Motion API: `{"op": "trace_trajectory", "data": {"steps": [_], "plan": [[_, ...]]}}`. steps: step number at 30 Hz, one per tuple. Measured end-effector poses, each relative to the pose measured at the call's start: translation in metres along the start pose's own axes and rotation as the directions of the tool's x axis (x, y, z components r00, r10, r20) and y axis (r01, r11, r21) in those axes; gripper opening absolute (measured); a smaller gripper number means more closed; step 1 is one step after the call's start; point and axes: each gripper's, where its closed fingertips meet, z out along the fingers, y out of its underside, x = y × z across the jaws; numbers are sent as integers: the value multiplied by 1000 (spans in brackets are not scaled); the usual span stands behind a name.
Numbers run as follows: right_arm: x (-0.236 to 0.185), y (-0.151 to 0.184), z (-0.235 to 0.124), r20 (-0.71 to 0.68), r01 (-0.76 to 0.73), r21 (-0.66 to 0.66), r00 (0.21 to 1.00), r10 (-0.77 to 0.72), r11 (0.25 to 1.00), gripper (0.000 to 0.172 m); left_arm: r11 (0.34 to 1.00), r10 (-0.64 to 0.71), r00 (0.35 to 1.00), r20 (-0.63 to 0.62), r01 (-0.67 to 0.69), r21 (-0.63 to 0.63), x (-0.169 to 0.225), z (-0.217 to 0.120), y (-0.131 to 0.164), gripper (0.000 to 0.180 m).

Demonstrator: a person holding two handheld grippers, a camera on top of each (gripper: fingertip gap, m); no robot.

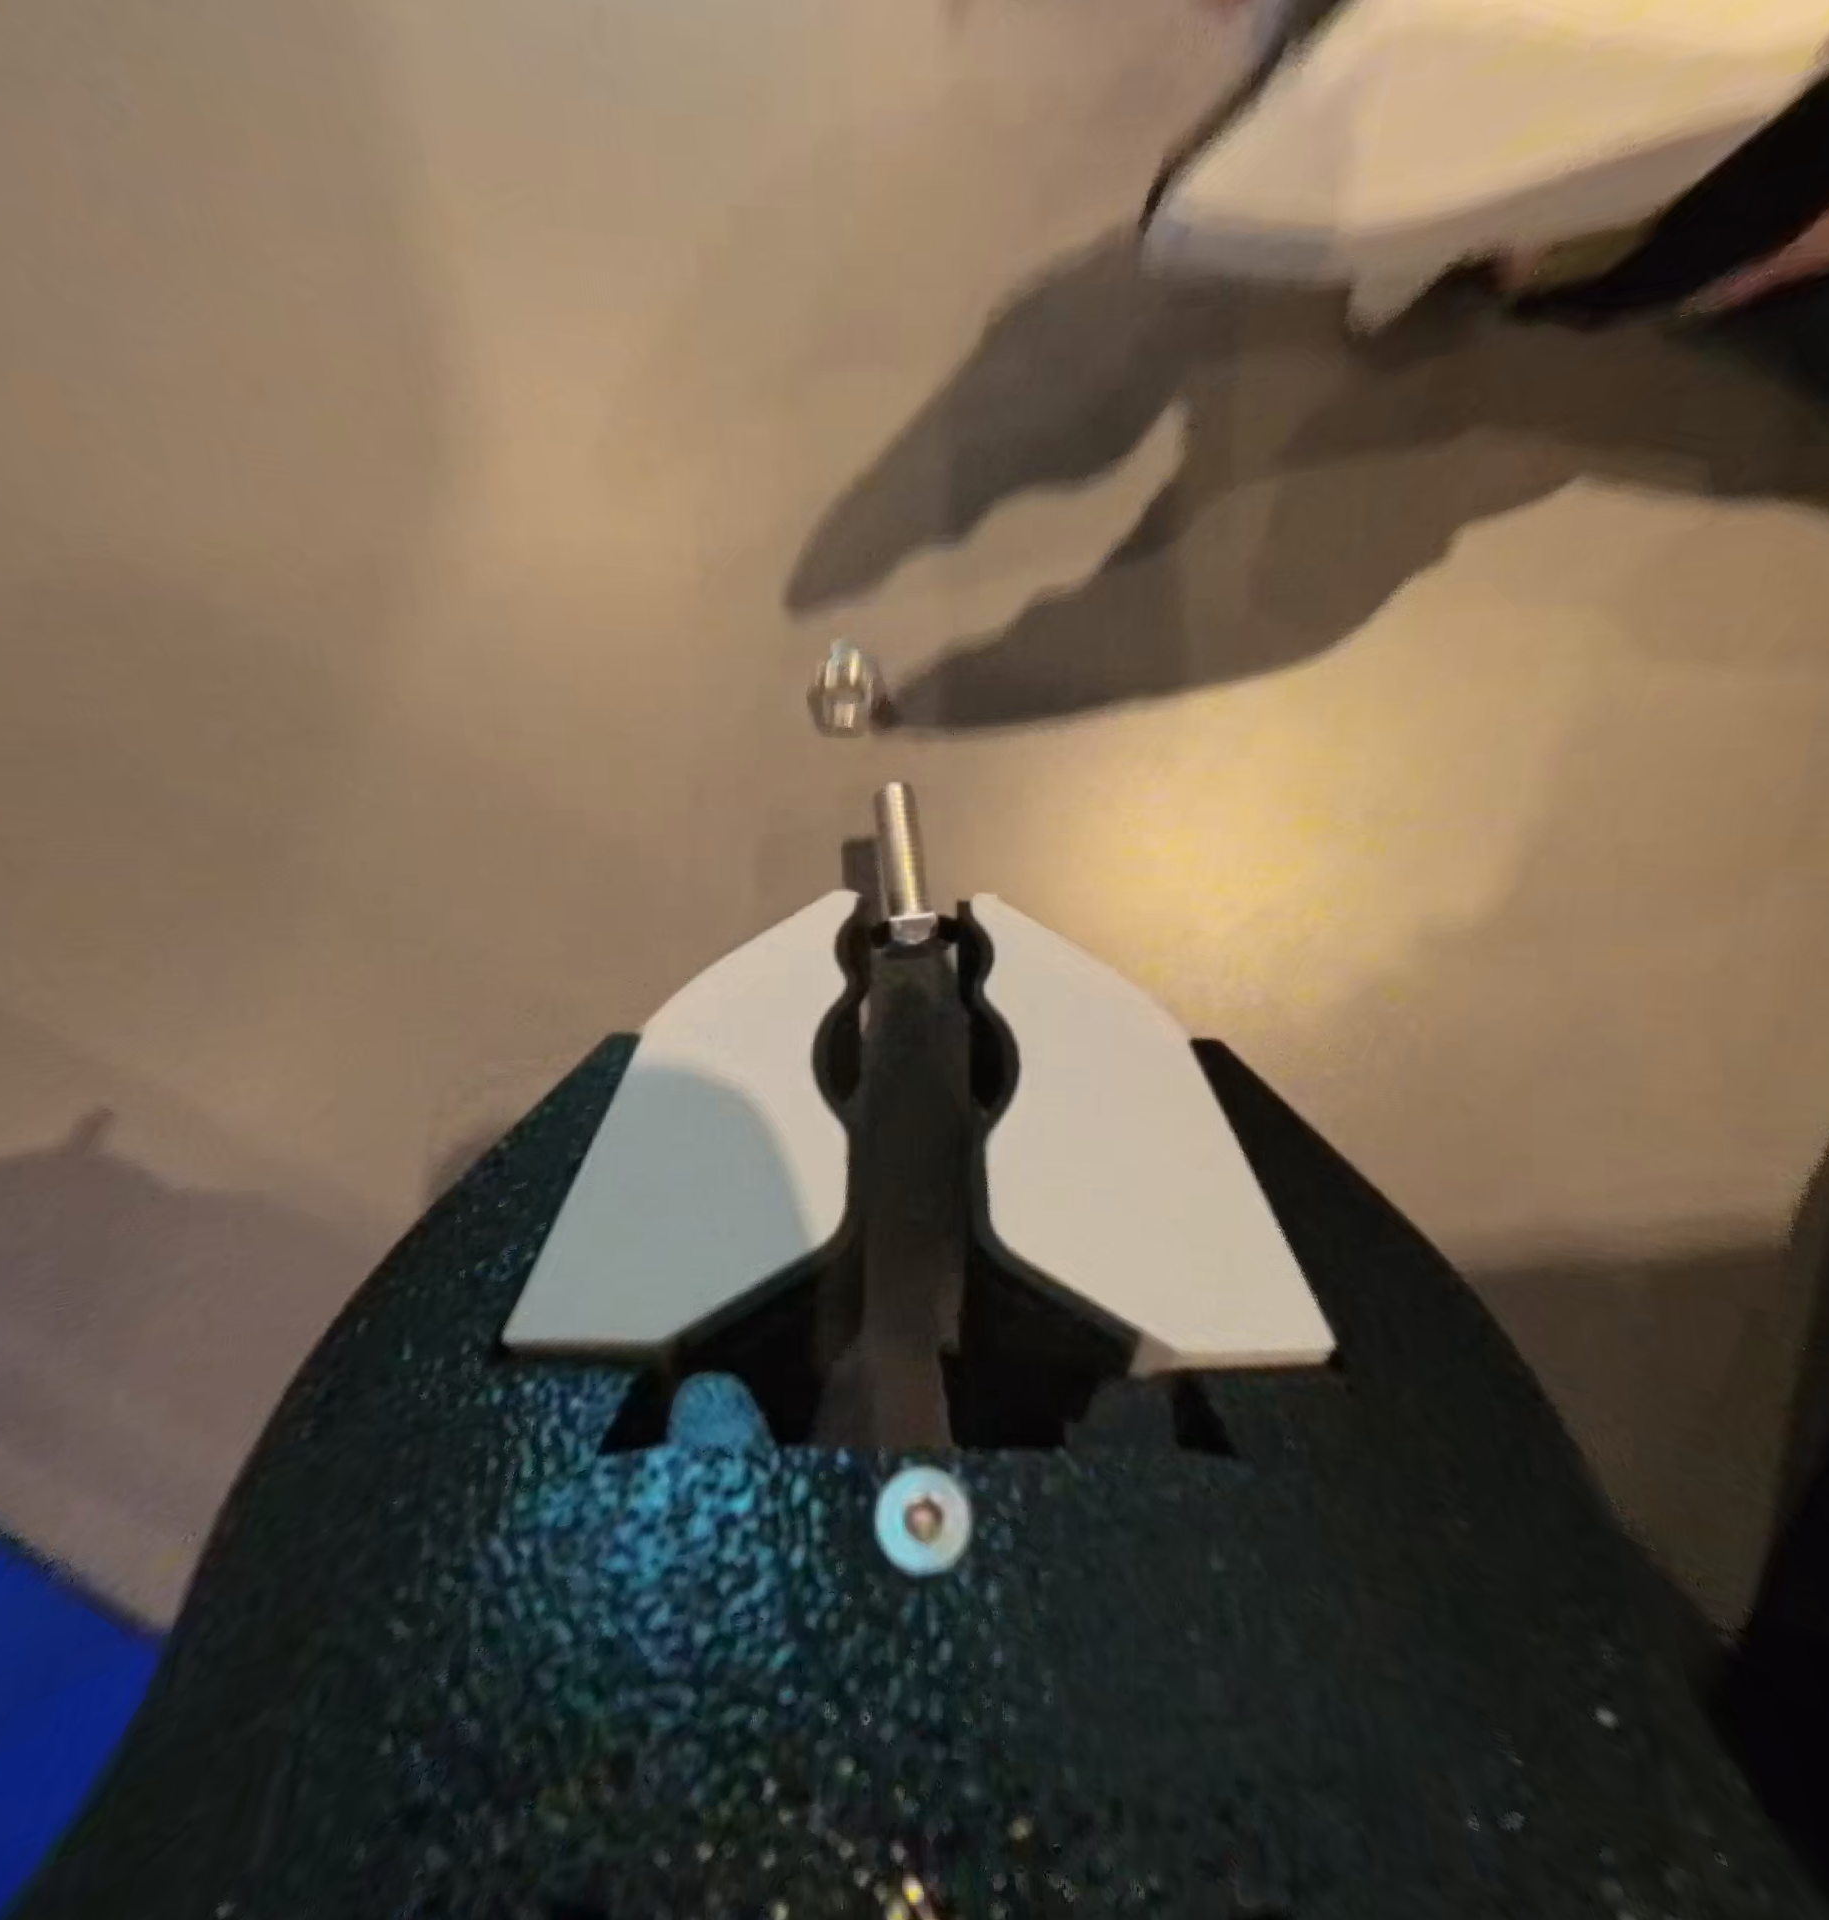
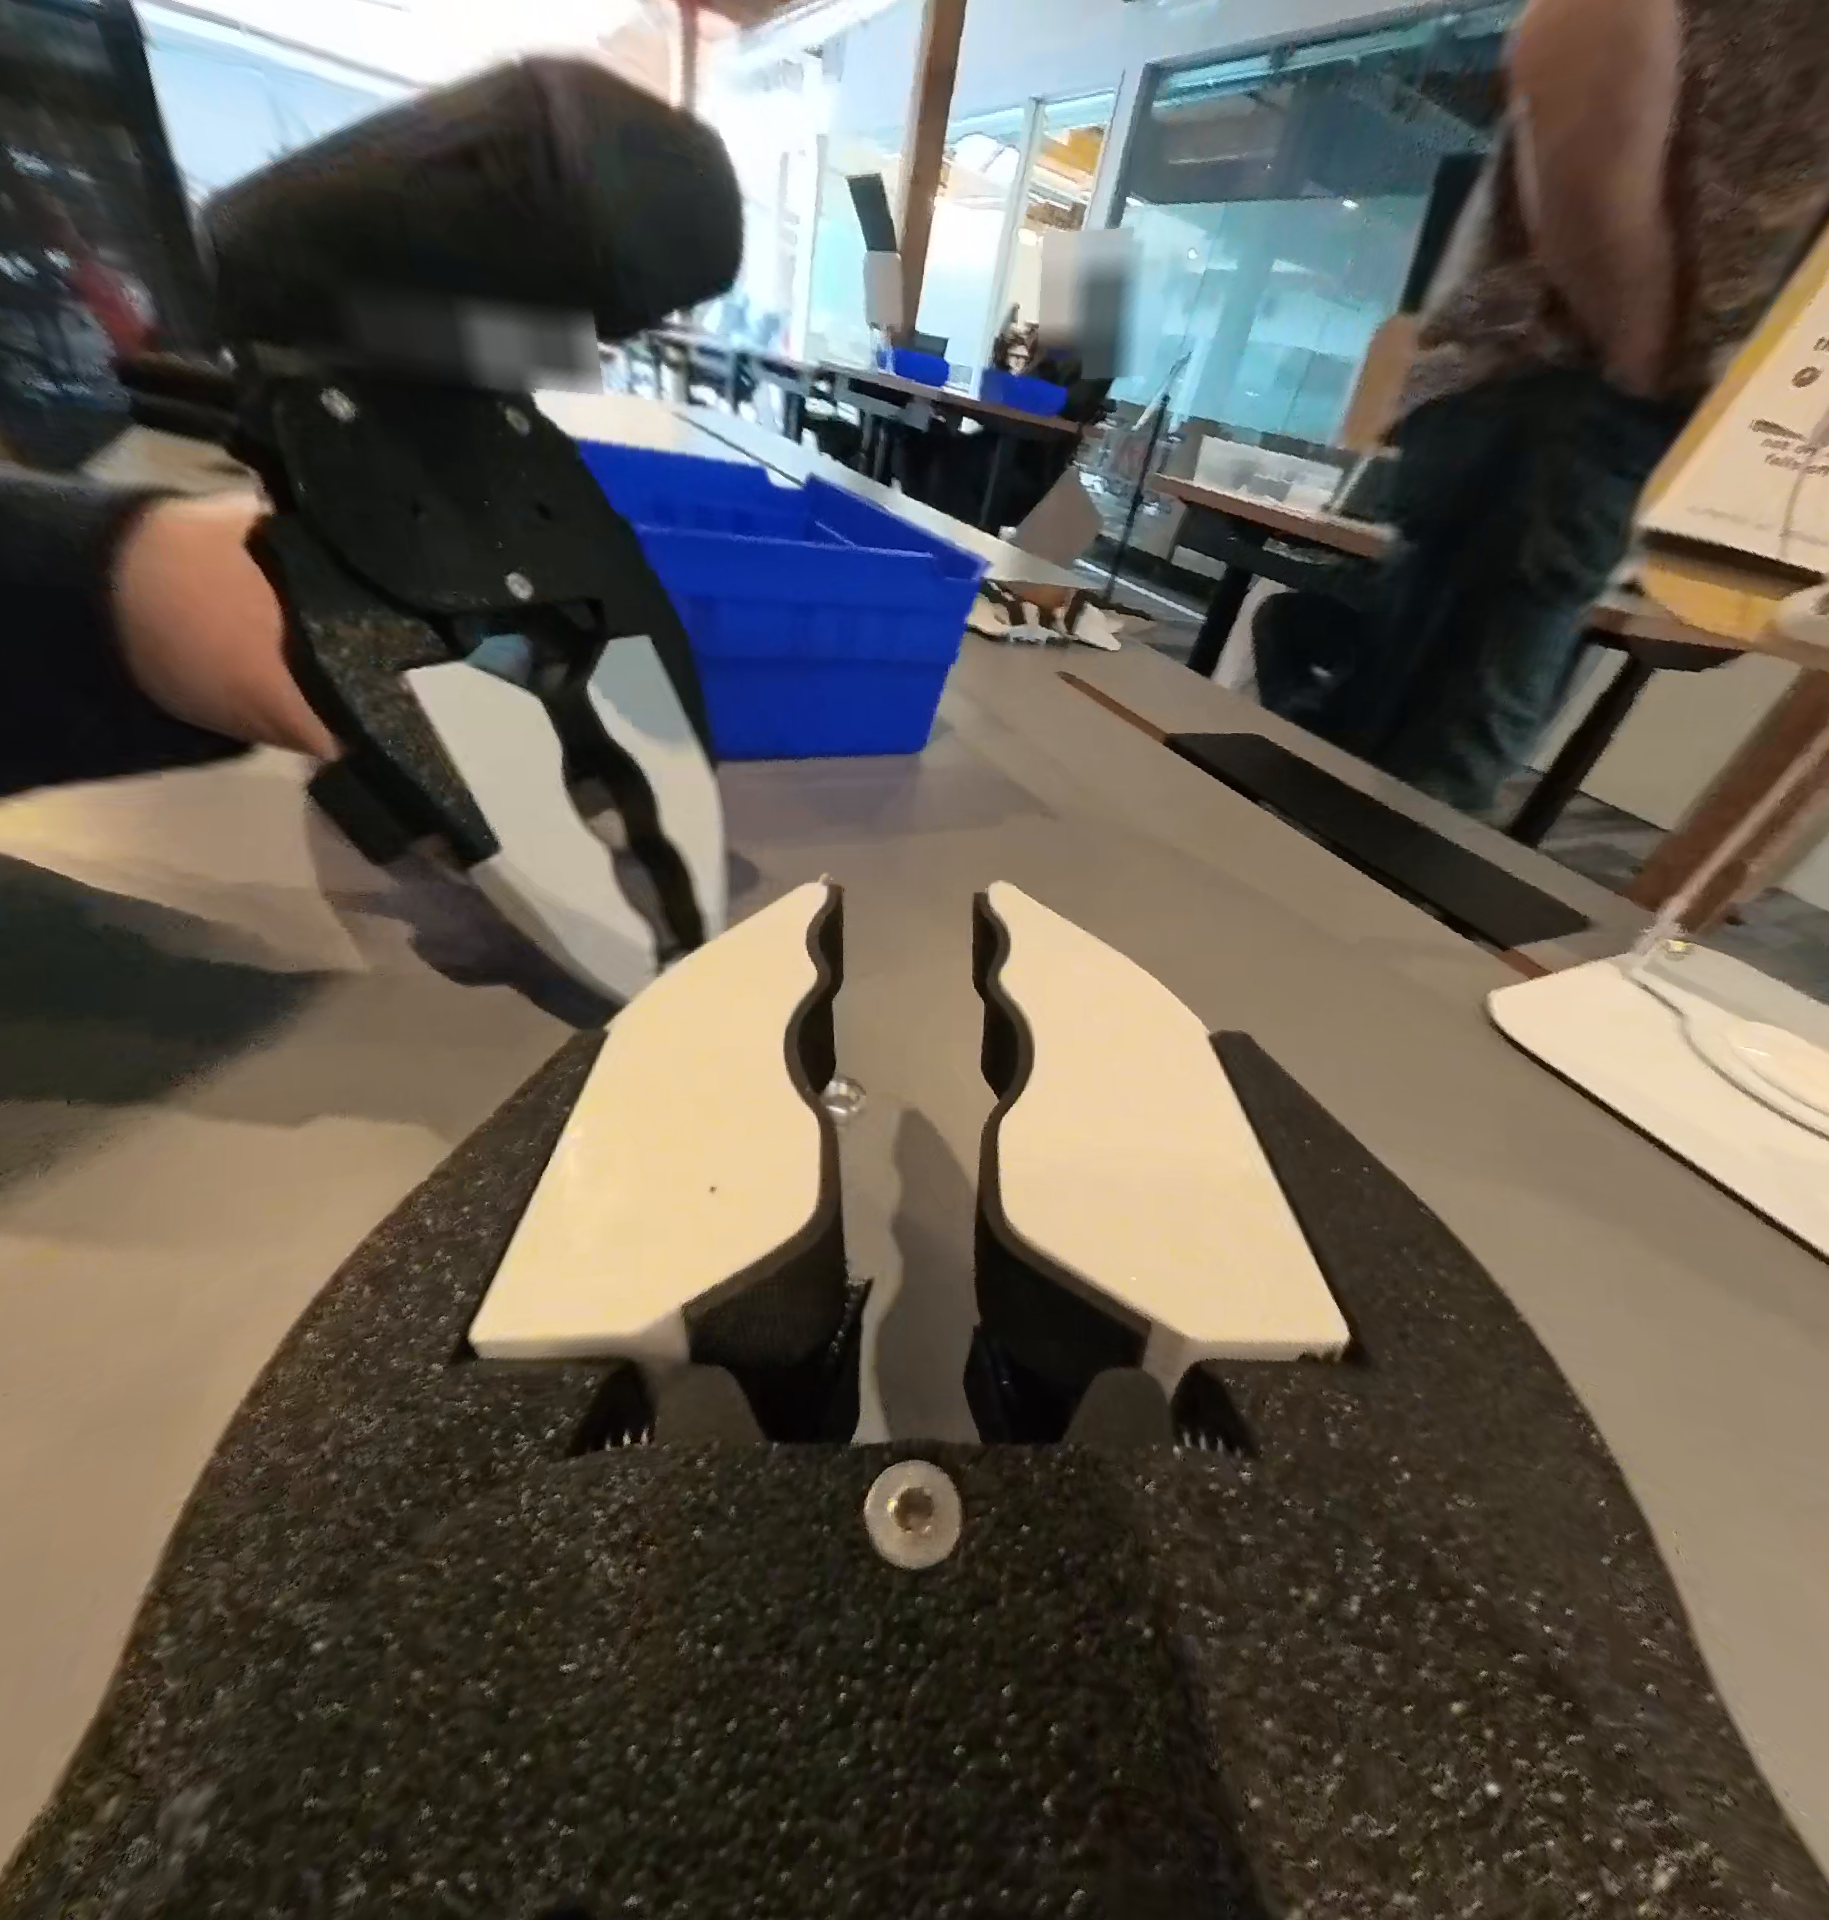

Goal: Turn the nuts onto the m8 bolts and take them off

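1. Between the white fingertips of the left gripper (image 1: 908, 920), a short silver threaded bolt (image 1: 897, 868) is pinched by its hexagonal head, its shank pointing straight out ahead of the jaws over the grey tabletop (image 1: 370, 520).
2. Just beyond the bolt's tip, apart from it, a small silver hex nut (image 1: 840, 698) lies on the tabletop, blurred, touching neither gripper.
3. Shadows of gripper fingers fall across the tabletop to the right of the nut.
4. On the right side, the right gripper (image 2: 908, 904) has its jaws spread, with bare tabletop showing between the white fingers (image 2: 1076, 1039); the pads press on nothing.
5. Low between those fingers, close to the left one, the nut (image 2: 844, 1094) rests on the tabletop.
6. From the right wrist view, the left gripper hangs to the left, held by a hand (image 2: 214, 634) in a dark sleeve, tips pointing down at the tabletop.
7. Behind it stands a blue plastic bin (image 2: 816, 634).
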Motion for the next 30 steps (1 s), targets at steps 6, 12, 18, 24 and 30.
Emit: {"op": "trace_trajectory", "data": {"steps": [6, 12, 18, 24, 30], "plan": [[-29, -28, -7, 301, -264, 148, 930, 211, 953, 24, 850, 205, 978, -34, -161, 501, 28, -38, -60, 15], [-46, -32, -11, 405, -254, 143, 897, 177, 957, 20, 712, 310, 950, -37, -207, 671, 52, -57, -75, 15], [-58, -34, -16, 474, -226, 119, 868, 145, 967, 7, 717, 340, 935, -101, -188, 672, 62, -54, -73, 16], [-69, -32, -24, 525, -138, 104, 849, 63, 985, 7, 794, 373, 907, -197, -202, 573, 70, -45, -63, 44], [-80, -30, -29, 588, -118, 86, 807, 46, 989, 7, 818, 442, 844, -303, -241, 522, 88, -43, -53, 22]]}}
